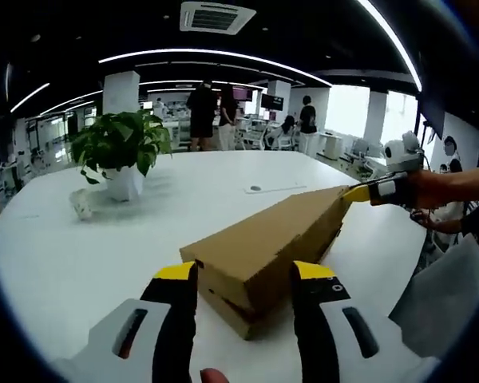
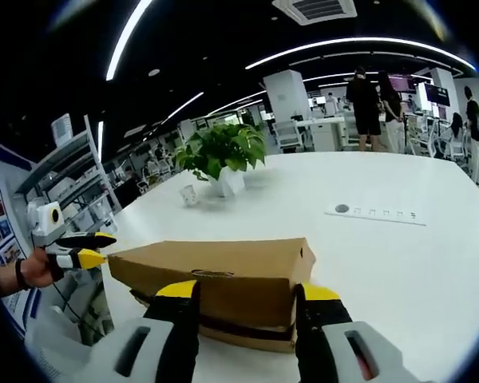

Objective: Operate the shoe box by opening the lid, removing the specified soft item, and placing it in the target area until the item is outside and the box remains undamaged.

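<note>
While both tools stand spread, left tool (image 1: 246, 275), right tool (image 2: 246, 295), plain brown shoe box (image 1: 263, 251), no legible writing.

White table (image 1: 80, 263) bears a shoe box (image 1: 263, 247) and potted plant (image 1: 121, 152).

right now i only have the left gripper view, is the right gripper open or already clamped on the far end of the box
Observer: Open. In the right gripper view, the right gripper has its jaws spread on either side of the box, not closed on it.
Operator: is the lid up on that side
Observer: No. The lid sits down over the base, with just a dark seam under its edge.
Operator: anything to catch there
Observer: A small notch in the lid's lower edge, roughly between the jaws.
</note>
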`<state>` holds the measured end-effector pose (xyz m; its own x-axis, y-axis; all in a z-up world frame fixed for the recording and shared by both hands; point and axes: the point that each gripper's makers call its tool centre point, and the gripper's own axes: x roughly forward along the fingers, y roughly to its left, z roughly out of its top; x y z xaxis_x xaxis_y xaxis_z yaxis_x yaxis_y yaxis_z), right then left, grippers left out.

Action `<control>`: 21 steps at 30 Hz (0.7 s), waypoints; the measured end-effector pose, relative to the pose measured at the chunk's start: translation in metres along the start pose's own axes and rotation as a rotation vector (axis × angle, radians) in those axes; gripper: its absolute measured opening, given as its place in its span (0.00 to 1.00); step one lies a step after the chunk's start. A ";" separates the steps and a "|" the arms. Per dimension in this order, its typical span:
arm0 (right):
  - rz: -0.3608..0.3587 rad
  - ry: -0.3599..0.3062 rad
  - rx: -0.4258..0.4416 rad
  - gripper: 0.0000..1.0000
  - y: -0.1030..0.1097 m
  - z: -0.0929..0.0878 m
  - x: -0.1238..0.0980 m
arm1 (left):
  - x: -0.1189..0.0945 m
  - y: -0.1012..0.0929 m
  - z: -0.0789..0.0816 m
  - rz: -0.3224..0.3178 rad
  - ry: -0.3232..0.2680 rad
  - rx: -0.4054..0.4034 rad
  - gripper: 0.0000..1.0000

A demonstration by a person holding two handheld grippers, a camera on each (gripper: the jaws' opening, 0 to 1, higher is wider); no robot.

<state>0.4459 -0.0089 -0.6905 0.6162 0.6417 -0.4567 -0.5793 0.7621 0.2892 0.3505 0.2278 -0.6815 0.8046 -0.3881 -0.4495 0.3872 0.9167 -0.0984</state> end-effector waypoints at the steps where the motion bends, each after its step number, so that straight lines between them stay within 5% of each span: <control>1: 0.000 -0.002 0.001 0.45 0.001 0.003 0.001 | 0.000 0.000 -0.007 0.001 0.024 0.025 0.51; 9: -0.003 -0.015 0.004 0.45 0.004 0.018 0.002 | 0.017 0.001 -0.024 0.027 0.083 0.081 0.48; 21: -0.010 -0.041 0.003 0.43 0.006 0.033 0.003 | 0.034 0.019 -0.009 0.096 0.054 0.138 0.38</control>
<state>0.4622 0.0001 -0.6622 0.6428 0.6373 -0.4249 -0.5717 0.7684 0.2877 0.3810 0.2327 -0.7061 0.8172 -0.2900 -0.4982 0.3705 0.9263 0.0685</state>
